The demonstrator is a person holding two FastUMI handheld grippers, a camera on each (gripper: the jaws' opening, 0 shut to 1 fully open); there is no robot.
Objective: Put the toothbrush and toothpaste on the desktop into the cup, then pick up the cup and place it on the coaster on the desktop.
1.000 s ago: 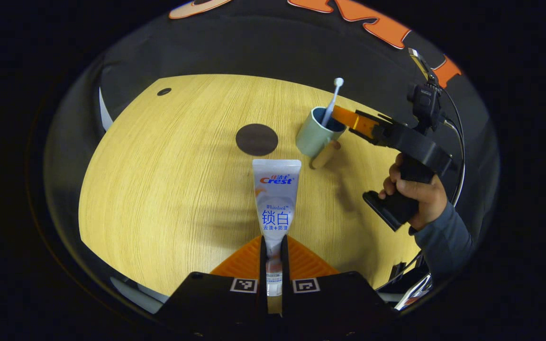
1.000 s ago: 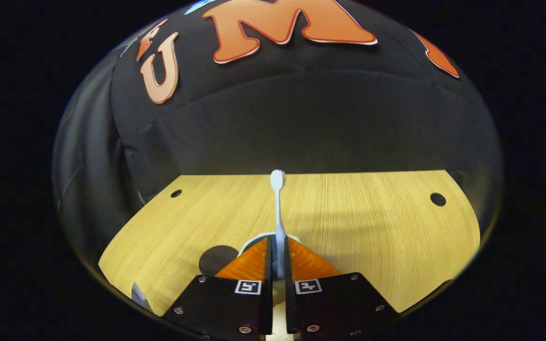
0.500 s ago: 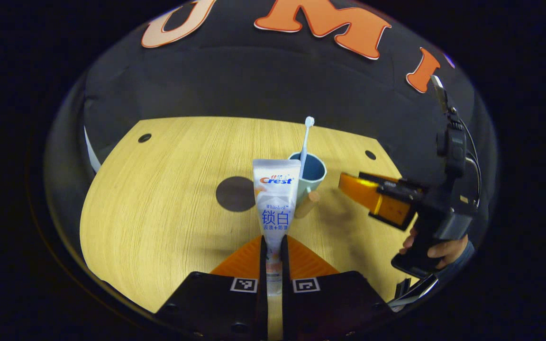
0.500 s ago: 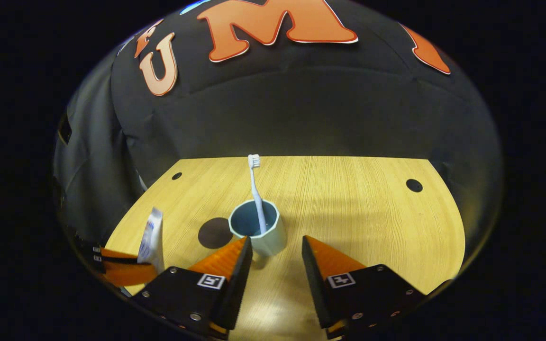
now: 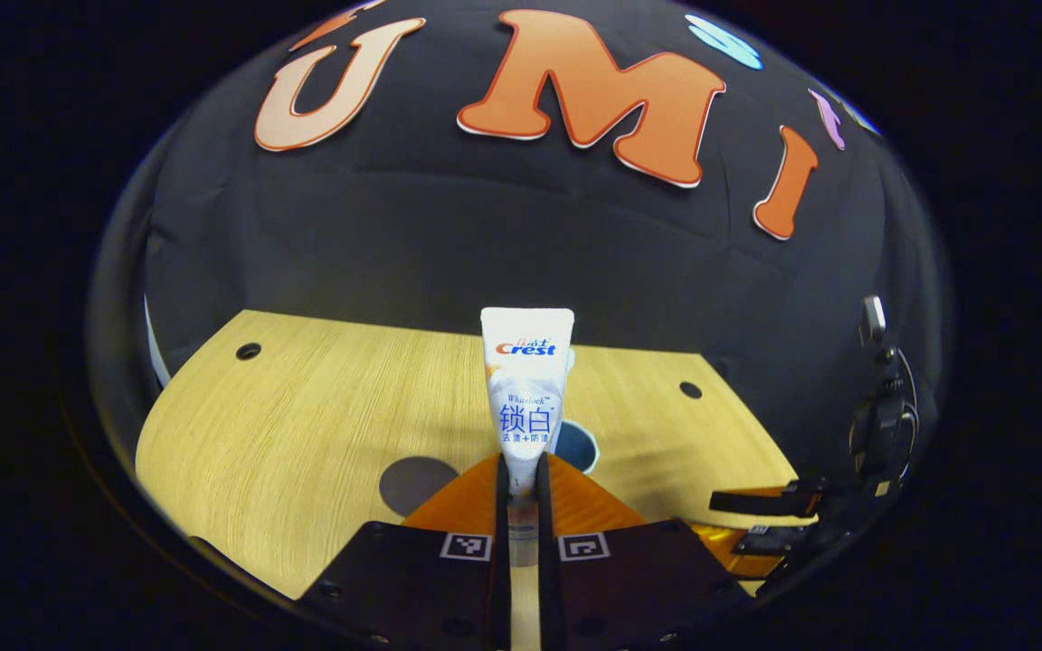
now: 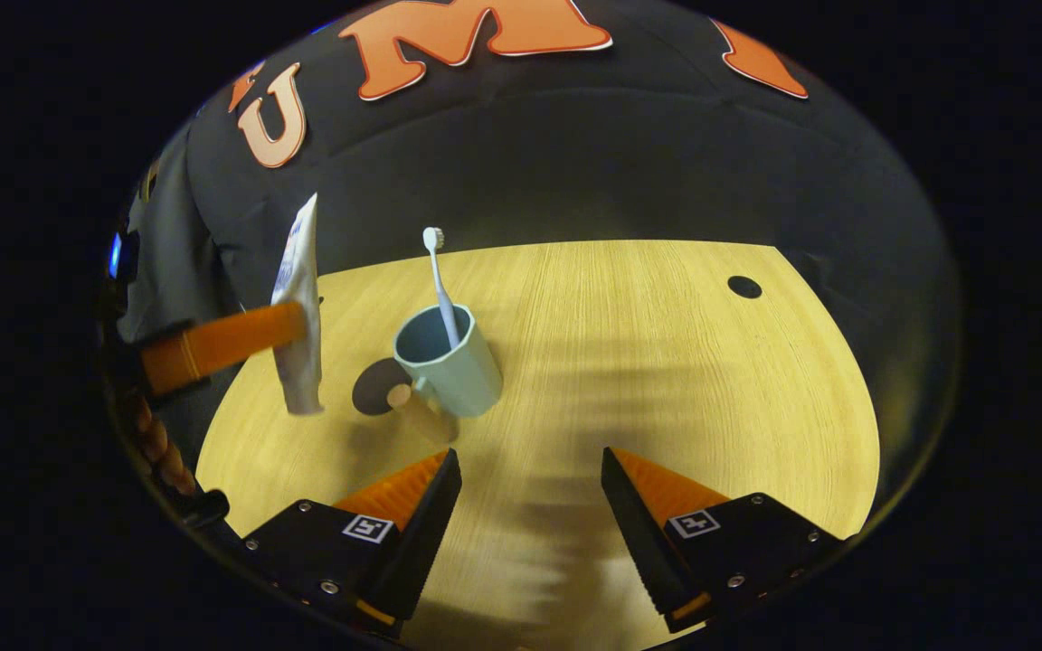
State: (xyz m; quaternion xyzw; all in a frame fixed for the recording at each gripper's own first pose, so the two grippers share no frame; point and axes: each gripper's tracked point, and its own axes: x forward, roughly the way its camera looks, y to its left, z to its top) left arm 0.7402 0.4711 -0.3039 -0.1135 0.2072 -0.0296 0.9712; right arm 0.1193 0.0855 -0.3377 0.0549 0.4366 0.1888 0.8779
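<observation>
Clamping the toothpaste tube (image 5: pixel 527 380) between both fingers of the left gripper (image 5: pixel 521 488), same grip as a second ago, tube standing upright with the crimped flat end on top. Sitting way higher now though: half a second back still down near the desktop (image 5: pixel 304 425) with the cup clear to its right, now lifted so the tube covers most of the cup (image 5: pixel 577 445), just a sliver of blue inside peeking out on the right of it. Seeing the same thing from the right gripper view: toothpaste tube (image 6: pixel 299 307) hanging in the air, held by the left gripper (image 6: pixel 290 327), up and to the left of the cup (image 6: pixel 449 362), not touching it.

Standing in the cup already, the toothbrush (image 6: pixel 441 285), bristles up, leaning against the rim. Pointing toward the camera-left, the cup's wooden handle (image 6: pixel 417 411), lying partly over the dark round coaster (image 6: pixel 372 387), which is just beside the cup on the left.

Hanging back with fingers spread wide apart and holding nothing, the right gripper (image 6: pixel 530 488). Backing off further than half a second ago, cup looking farther from its tips now. Also catching it low at the right edge of the left gripper view (image 5: pixel 761 515).
</observation>
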